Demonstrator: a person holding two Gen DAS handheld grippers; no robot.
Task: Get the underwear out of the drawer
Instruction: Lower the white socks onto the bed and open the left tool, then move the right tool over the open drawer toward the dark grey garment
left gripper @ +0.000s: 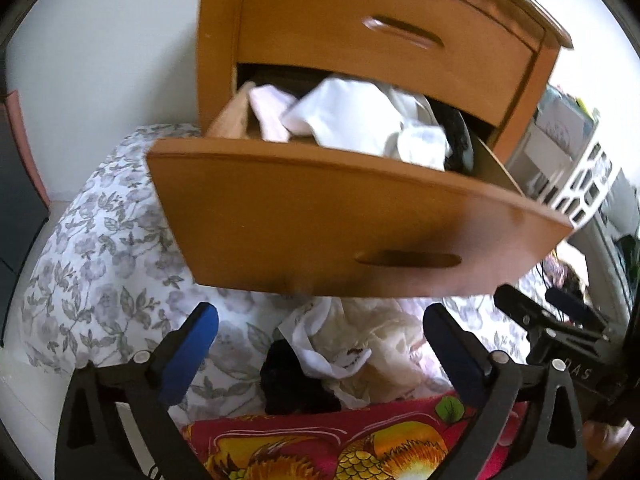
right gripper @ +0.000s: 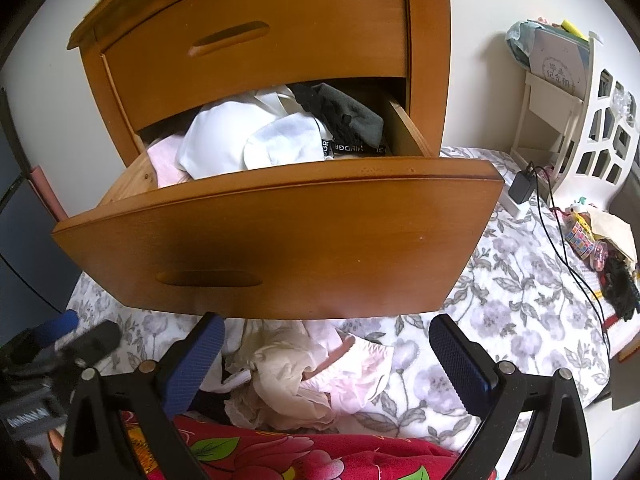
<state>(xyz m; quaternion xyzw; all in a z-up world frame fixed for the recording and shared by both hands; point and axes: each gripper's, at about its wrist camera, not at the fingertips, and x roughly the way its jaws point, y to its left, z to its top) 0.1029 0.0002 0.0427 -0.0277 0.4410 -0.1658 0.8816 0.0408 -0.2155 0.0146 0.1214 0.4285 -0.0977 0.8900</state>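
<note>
With the lower drawer (right gripper: 280, 236) of the wooden nightstand (right gripper: 256, 28) pulled out, its contents show in both wrist views: white underwear (right gripper: 248, 136) heaped in the middle, a pale pink piece (right gripper: 164, 160) at the left end, and black garments (right gripper: 344, 120) with a lettered waistband at the right end. Upper drawer (left gripper: 384, 36) sits closed.

Left gripper (left gripper: 320, 344): jaws spread wide, nothing between the blue pads (left gripper: 192, 356). It hangs over a small heap of removed underwear (left gripper: 360, 344) lying on the floral bedspread (left gripper: 104, 248) below the drawer front: cream and white pieces, one black piece (left gripper: 292, 380) at the heap's left.

Right gripper (right gripper: 324, 352): jaws also wide apart, empty, above the same heap (right gripper: 288, 372), cream and pale pink from this side.

A red floral cloth (right gripper: 288, 456) lies at the near edge. Black charger and cable (right gripper: 524, 188) rest on the bed at right, beside a white rack (right gripper: 600, 128).
</note>
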